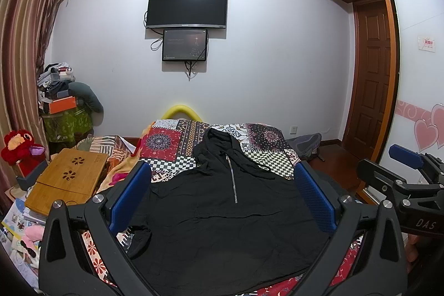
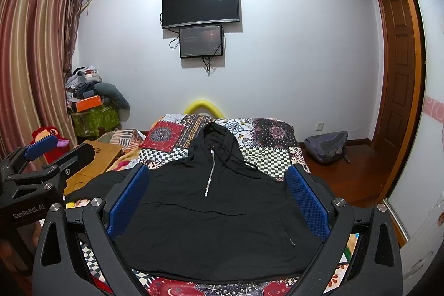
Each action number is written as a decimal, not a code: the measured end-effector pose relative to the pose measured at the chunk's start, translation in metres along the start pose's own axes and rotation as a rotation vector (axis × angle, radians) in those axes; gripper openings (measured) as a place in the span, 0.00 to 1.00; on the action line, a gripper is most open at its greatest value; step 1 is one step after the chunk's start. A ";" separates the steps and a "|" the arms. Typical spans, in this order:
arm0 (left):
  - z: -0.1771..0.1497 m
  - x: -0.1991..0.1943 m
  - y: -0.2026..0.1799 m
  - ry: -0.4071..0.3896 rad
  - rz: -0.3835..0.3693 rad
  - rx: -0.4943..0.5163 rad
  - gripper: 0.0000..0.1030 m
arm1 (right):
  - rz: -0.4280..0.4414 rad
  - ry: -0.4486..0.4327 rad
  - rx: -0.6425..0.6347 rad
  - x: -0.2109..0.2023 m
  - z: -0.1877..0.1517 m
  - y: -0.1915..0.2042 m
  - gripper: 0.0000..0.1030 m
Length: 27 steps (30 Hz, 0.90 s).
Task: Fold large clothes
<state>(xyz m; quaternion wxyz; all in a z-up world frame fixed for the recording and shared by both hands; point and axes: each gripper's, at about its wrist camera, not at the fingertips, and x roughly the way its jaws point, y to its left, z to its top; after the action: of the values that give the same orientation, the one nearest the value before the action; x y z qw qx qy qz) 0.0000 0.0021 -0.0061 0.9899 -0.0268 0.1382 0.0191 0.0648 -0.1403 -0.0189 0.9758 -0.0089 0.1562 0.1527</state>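
Now | black hoodie lies flat, hood toward frame top, on patchwork bed, ready for folding | left gripper and right gripper both wide open, holding nothing, above the lower centre to frame it

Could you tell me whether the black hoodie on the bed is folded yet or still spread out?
Spread out: the black hoodie lies flat, front up on the patchwork bedspread, hood toward the wall, zipper visible.

Wall-mounted TV, small screen below; patchwork quilt on bed; backpack on floor; bamboo tray left.
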 end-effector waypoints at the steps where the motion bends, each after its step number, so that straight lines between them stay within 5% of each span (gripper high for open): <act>1: 0.000 0.000 0.000 0.000 0.000 0.000 1.00 | 0.001 0.000 0.000 0.000 0.000 0.000 0.96; 27: -0.004 0.009 0.010 0.024 -0.007 -0.031 1.00 | 0.005 0.030 -0.001 0.006 0.000 0.005 0.96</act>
<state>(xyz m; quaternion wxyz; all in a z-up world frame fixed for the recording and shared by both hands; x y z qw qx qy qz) 0.0075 0.0126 -0.0127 0.9877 -0.0428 0.1495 0.0176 0.0690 -0.1341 -0.0212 0.9730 -0.0113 0.1707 0.1550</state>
